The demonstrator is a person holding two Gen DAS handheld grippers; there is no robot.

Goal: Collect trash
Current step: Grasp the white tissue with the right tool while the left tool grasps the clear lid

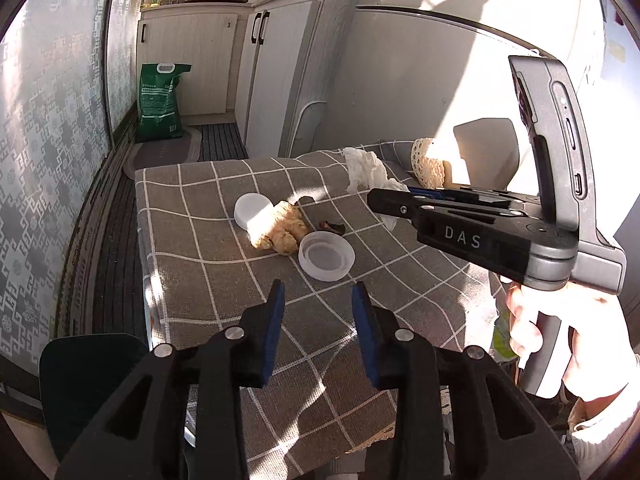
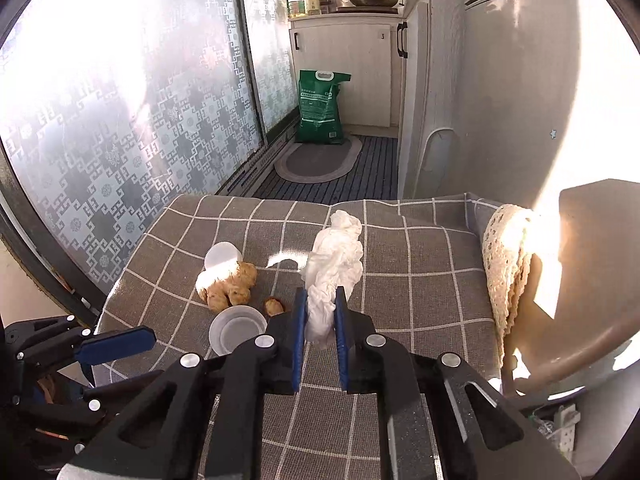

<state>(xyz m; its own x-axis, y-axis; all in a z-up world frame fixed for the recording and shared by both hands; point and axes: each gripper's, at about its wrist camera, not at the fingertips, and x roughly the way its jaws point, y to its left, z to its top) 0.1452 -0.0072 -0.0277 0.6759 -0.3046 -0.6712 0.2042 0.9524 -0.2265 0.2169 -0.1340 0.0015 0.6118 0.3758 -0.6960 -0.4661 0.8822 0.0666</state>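
Crumpled tissue (image 2: 334,268) is pinched between the right tool's (image 2: 320,312) pads.

Frosted patterned window (image 2: 120,128), white cabinets (image 1: 188,64), sunlit wall (image 1: 420,80)

Lighting and picture quality, as I read it from my station: hard daylight through the frosted patterned window (image 2: 120,128), at nine o'clock in both views. Glare bleaches the white wall (image 1: 420,80) toward three o'clock. Sharp-edged sun patches and shadows cross the checked tablecloth (image 2: 400,280). Focus crisp at centre; fisheye bending and black vignette at every corner.
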